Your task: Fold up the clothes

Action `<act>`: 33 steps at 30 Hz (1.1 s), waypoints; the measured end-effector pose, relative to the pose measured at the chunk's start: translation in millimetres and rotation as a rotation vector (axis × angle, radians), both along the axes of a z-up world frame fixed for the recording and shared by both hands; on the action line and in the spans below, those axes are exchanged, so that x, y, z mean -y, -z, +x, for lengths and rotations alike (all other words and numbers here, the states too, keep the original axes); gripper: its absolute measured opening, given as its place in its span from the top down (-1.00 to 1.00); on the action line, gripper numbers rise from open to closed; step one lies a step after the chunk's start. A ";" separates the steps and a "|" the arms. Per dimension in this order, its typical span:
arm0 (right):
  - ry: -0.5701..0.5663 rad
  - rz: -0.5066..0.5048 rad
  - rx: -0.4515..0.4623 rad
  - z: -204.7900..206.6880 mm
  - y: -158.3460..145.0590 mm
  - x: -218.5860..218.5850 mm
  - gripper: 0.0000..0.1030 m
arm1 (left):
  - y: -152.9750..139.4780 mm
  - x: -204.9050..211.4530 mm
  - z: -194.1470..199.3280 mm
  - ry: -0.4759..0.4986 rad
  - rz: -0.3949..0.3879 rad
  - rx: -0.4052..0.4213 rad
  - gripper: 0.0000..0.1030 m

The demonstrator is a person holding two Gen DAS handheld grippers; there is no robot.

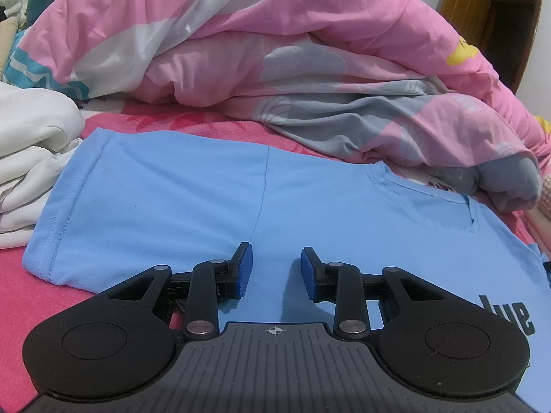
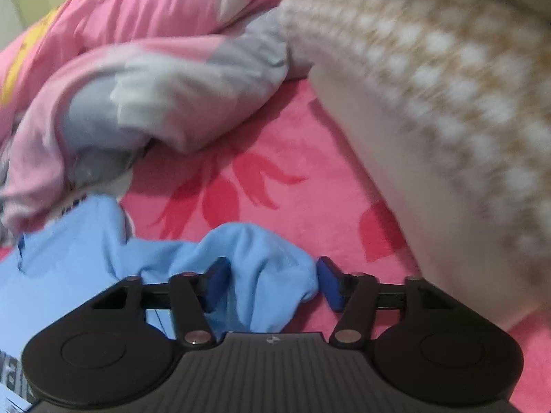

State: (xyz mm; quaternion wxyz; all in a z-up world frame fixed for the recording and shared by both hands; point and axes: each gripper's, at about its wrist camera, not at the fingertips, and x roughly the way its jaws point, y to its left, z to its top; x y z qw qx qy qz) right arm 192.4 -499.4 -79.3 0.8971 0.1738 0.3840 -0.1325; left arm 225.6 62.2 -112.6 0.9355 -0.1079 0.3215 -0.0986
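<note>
Right wrist view: your right tool [image 2: 272,284] stands part open around a bunched sleeve of the blue T-shirt [image 2: 86,258], barely pinched, so it could slip out. Left tool [image 1: 273,272] hovers part open, empty, over the shirt lying mid-bed; the quilt [image 1: 310,69] beyond could snag.

Right view motion-blurred; knit pillow [image 2: 430,103] smeared, shirt print [image 1: 513,316] cut off at edge.
</note>
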 end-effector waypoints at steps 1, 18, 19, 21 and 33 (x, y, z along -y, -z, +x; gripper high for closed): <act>-0.004 0.001 0.022 -3.0 -1.4 -3.2 0.81 | 0.0 0.0 0.0 0.000 0.000 0.000 0.39; 0.439 0.144 0.146 -71.6 10.7 8.0 0.37 | 0.0 -0.3 0.0 0.000 -0.004 0.001 0.40; 0.433 0.109 0.144 -72.5 6.2 5.5 0.15 | -0.1 -0.4 0.0 0.000 -0.004 0.001 0.40; 0.414 0.022 0.154 -75.2 -3.3 -0.3 0.12 | -0.1 -0.4 0.0 0.000 -0.003 0.002 0.39; -0.099 -0.270 0.091 21.8 -22.9 -47.3 -0.28 | -0.2 -0.6 0.2 0.000 -0.002 0.003 0.39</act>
